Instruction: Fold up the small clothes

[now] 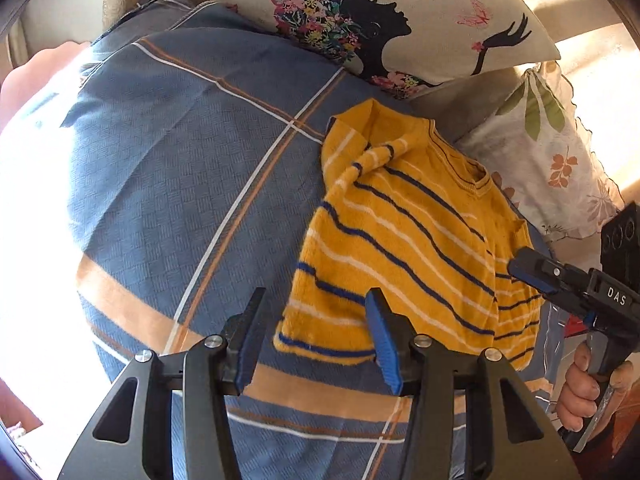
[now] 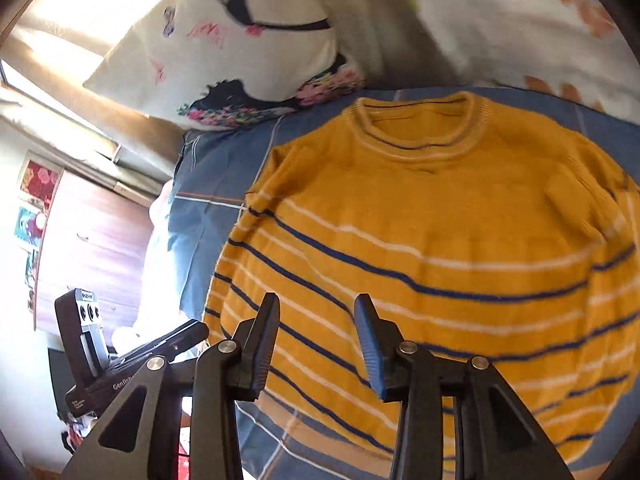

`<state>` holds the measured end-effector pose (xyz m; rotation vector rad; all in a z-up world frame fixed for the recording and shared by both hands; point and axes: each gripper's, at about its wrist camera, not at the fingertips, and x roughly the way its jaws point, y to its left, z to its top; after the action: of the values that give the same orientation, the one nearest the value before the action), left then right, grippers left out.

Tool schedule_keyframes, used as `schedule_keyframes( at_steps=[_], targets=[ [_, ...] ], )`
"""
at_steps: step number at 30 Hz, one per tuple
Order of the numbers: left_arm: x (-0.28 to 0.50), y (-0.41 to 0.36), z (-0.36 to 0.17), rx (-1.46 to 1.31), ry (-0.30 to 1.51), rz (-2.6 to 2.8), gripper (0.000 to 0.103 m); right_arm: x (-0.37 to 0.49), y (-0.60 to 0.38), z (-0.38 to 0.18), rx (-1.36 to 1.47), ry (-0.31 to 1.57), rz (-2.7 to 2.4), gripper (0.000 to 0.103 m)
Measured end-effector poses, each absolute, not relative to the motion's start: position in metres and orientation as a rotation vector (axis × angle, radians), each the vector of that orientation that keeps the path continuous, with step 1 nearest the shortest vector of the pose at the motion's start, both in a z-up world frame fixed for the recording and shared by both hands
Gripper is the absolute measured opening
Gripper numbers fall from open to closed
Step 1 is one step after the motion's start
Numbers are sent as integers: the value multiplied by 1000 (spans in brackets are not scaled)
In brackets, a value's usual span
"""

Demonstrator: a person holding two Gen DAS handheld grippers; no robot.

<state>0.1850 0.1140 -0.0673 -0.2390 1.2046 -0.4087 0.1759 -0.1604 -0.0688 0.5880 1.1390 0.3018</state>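
A small yellow sweater [image 1: 404,240] with navy and white stripes lies on a blue checked bedsheet [image 1: 180,184]. One sleeve is folded in across its chest. My left gripper [image 1: 316,332] is open and empty, hovering over the sweater's bottom hem corner. My right gripper [image 2: 316,340] is open and empty above the lower stripes of the sweater [image 2: 420,248]. The right gripper also shows in the left wrist view [image 1: 532,272], at the sweater's right edge. The left gripper shows in the right wrist view [image 2: 176,340], left of the sweater.
A white pillow [image 1: 400,16] with a woman's silhouette and a leaf-print pillow [image 1: 552,148] lie behind the sweater. A wooden cabinet [image 2: 96,248] stands beside the bed. Bright sunlight washes out the sheet's left side.
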Motion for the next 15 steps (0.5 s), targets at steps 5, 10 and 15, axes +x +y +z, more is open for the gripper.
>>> schedule_keyframes(
  at_steps=[5, 10, 15],
  targets=[
    [208, 108, -85, -269, 1224, -446, 53, 253, -88, -84, 449, 1231, 303, 47],
    [200, 101, -114, -375, 1305, -564, 18, 292, -45, -112, 383, 1346, 272, 53],
    [197, 113, -116, -468, 1309, -600, 18, 301, -18, -115, 263, 1374, 246, 73]
  ],
)
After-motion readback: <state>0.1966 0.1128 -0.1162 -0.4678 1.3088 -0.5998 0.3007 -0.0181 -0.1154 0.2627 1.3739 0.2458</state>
